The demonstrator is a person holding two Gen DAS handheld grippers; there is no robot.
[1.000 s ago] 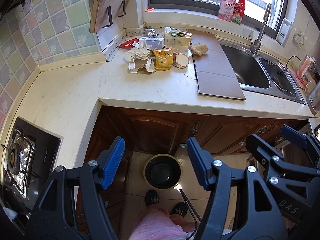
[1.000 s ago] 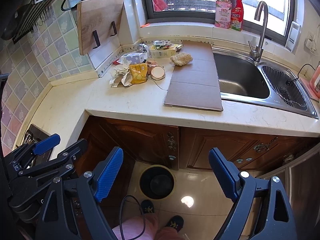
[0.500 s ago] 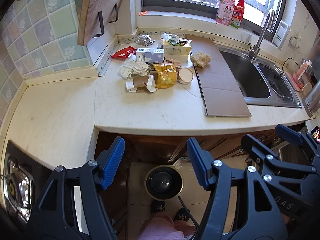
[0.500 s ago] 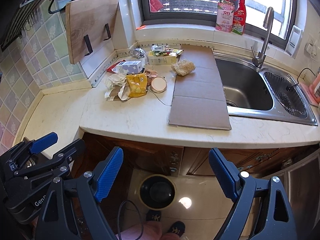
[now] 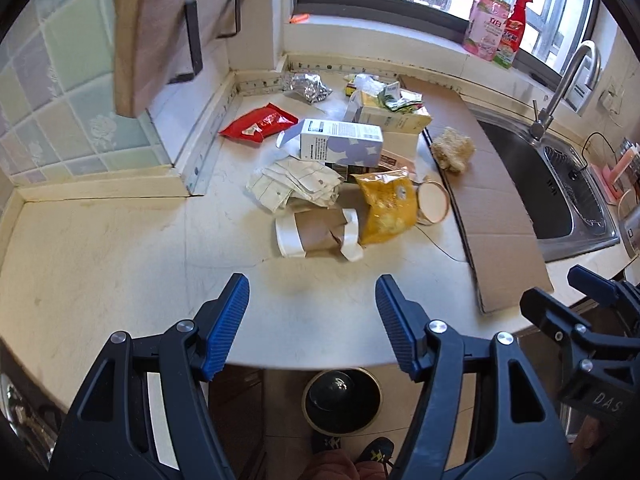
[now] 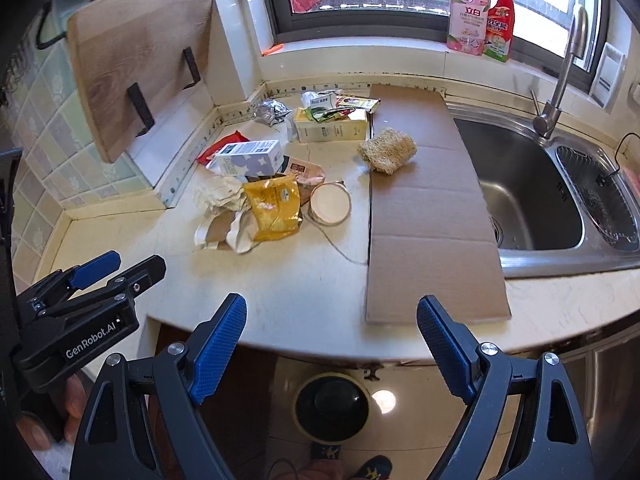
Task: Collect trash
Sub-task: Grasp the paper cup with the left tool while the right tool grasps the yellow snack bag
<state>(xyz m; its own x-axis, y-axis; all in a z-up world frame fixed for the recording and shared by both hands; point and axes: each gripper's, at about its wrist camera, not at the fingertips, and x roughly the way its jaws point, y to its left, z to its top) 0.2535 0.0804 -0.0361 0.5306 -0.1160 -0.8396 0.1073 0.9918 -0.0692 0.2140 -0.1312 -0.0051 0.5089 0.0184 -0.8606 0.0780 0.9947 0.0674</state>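
A pile of trash lies in the counter corner: a yellow snack bag (image 5: 386, 206) (image 6: 274, 206), a torn paper cup sleeve (image 5: 316, 234), crumpled paper (image 5: 296, 186), a blue-white carton (image 5: 340, 142) (image 6: 250, 156), a red wrapper (image 5: 258, 124), foil (image 5: 306, 86) and a round lid (image 5: 432, 206) (image 6: 330, 204). My left gripper (image 5: 312, 320) is open and empty over the counter's front edge, short of the cup sleeve. My right gripper (image 6: 332, 340) is open and empty at the counter edge. A black trash bin (image 5: 340, 402) (image 6: 330, 404) stands on the floor below.
A flat cardboard sheet (image 6: 424, 208) lies beside the steel sink (image 6: 528, 200), with a loofah (image 6: 386, 154) on it. A cutting board (image 6: 136, 56) leans on the tiled wall. Two bottles (image 6: 478, 12) stand on the windowsill. A thin string (image 6: 340, 250) trails from the lid.
Both grippers have risen and moved forward toward the counter; the trash pile now looks nearer and the bin and cabinets have dropped low in view. Both stay open.
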